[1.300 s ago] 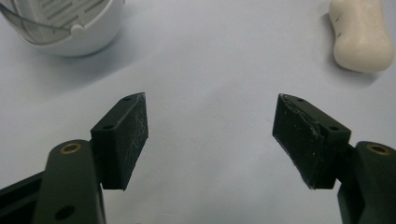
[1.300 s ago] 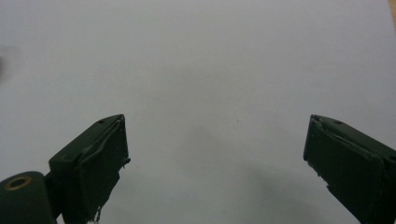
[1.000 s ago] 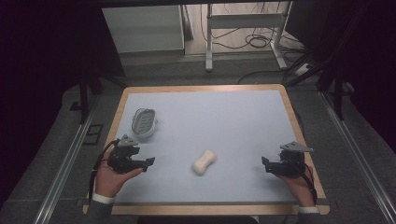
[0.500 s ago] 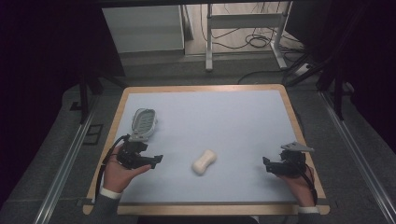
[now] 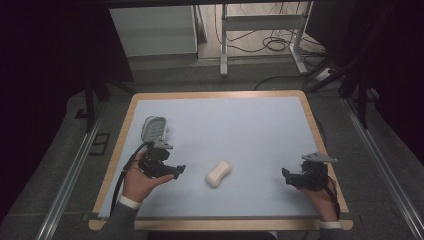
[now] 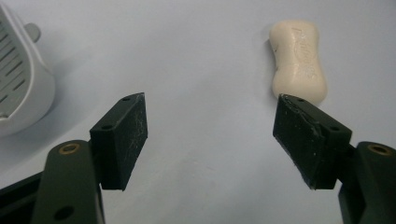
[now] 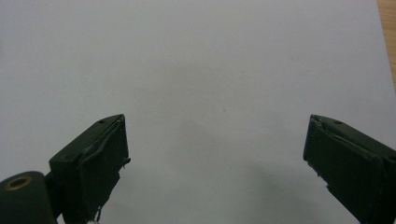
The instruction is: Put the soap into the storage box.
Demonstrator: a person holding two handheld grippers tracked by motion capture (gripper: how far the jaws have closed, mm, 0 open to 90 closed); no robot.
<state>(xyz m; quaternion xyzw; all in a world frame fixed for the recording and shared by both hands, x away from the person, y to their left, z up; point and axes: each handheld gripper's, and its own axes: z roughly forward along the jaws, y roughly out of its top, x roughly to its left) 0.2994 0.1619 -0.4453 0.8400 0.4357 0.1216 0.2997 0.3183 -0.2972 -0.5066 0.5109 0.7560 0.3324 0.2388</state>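
left gripper (image 5: 176, 172) fingers spread, right gripper (image 5: 286, 176) likewise

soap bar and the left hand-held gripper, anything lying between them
Nothing: in the high view only bare blue-grey mat separates the left hand-held gripper from the soap bar. The left gripper view agrees.

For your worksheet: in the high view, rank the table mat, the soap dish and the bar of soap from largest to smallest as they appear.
1. Table mat, by far the largest.
2. Soap dish.
3. Bar of soap, only slightly smaller than the dish. The dish lies farther from the camera, so this ranking is fairly safe.
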